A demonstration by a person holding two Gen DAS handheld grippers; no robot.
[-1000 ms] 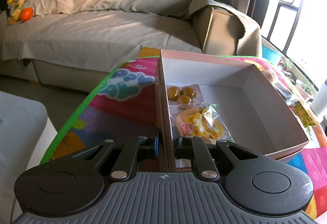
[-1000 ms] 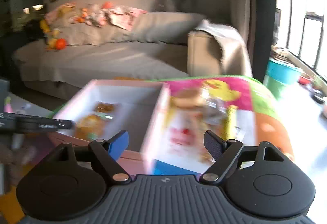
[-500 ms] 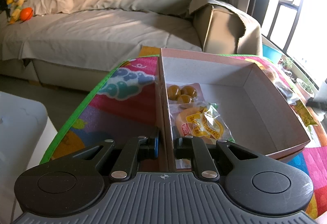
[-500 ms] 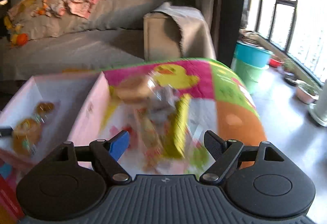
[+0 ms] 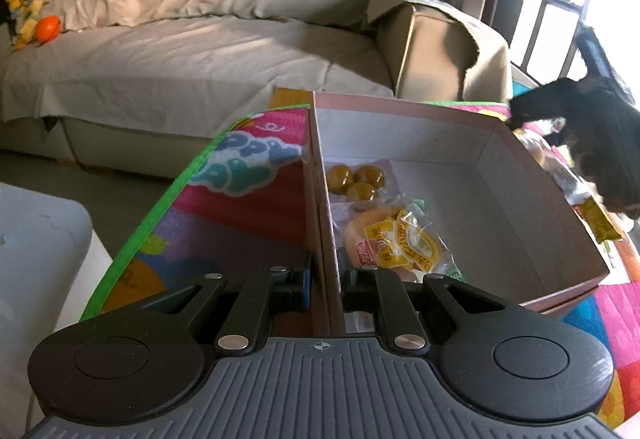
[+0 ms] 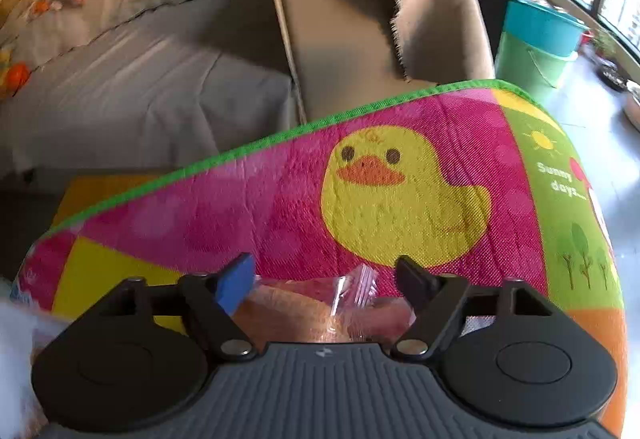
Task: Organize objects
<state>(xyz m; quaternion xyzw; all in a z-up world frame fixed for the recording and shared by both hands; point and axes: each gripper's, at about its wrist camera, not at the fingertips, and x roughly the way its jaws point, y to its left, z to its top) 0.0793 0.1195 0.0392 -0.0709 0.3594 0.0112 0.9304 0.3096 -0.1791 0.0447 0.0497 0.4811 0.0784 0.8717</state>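
Crinkly clear plastic, a wrapped bun (image 6: 320, 313), light and squashy, lies on the duck mat (image 6: 400, 199) just outside the pink box (image 5: 460, 111). Right tongs (image 6: 326, 281) straddle it, jaws just closing, not yet pinching; take the bun's middle, gently. Left tongs (image 5: 324, 281) are clamped on the box's near wall.
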